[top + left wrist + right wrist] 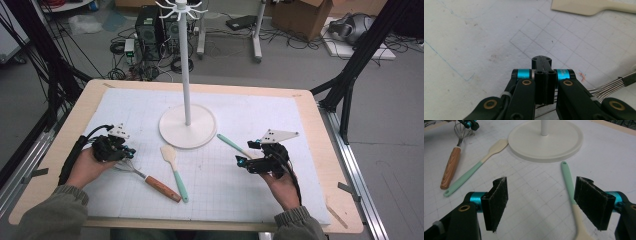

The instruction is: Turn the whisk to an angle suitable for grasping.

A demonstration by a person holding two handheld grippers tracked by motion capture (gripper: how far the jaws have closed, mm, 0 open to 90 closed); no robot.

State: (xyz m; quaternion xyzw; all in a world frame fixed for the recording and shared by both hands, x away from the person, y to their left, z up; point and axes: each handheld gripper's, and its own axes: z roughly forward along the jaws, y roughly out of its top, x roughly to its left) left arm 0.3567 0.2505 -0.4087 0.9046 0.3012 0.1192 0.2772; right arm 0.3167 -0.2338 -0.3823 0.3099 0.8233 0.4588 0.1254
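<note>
Two handheld grippers work over utensils on a gridded white mat, near a white hanging stand.

The right gripper (540, 203) has its jaws spread wide over a mint-handled spatula (570, 195). The spatula's long axis runs away from the gripper toward the round stand base (559, 147), cream blade nearest the hand, just inside the right-hand pad; the right hand is the nearer one. The left gripper (544, 83) has its jaws pressed together just above the thin steel wires of a whisk (150, 181), whose smooth wooden handle points toward the person. A second spatula (175, 172) lies between both hands.
</note>
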